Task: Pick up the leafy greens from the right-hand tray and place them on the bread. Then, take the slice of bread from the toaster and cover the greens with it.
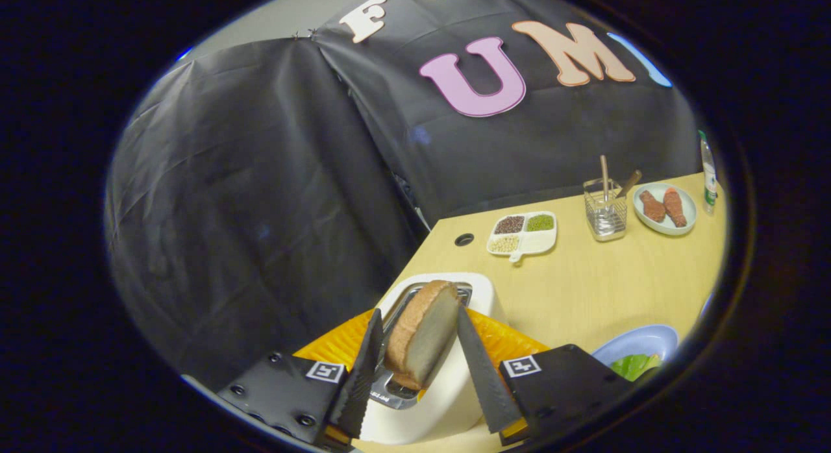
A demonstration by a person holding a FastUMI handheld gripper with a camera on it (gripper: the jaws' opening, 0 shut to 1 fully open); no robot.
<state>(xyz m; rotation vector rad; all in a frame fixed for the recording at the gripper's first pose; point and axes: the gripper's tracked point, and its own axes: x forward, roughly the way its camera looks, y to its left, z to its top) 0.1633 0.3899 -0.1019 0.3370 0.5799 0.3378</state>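
Gripper (419,349) fingers stand on either side of the bread slice (423,333), which sticks up out of the toaster (448,391) slot. The right finger seems to touch the slice's face; the left finger sits close to the crust, but whether it presses is unclear, so I cannot tell if the slice is gripped. The toaster rests on an orange mat (506,339) on the table (604,284). Right of the fingers, greens (635,365) lie on a blue plate (639,341). Beyond, near the wall, stand a divided dish (522,234) of beans, a wire holder (605,209) with sticks, a plate (665,208) with two brown pieces, and a bottle (707,174).
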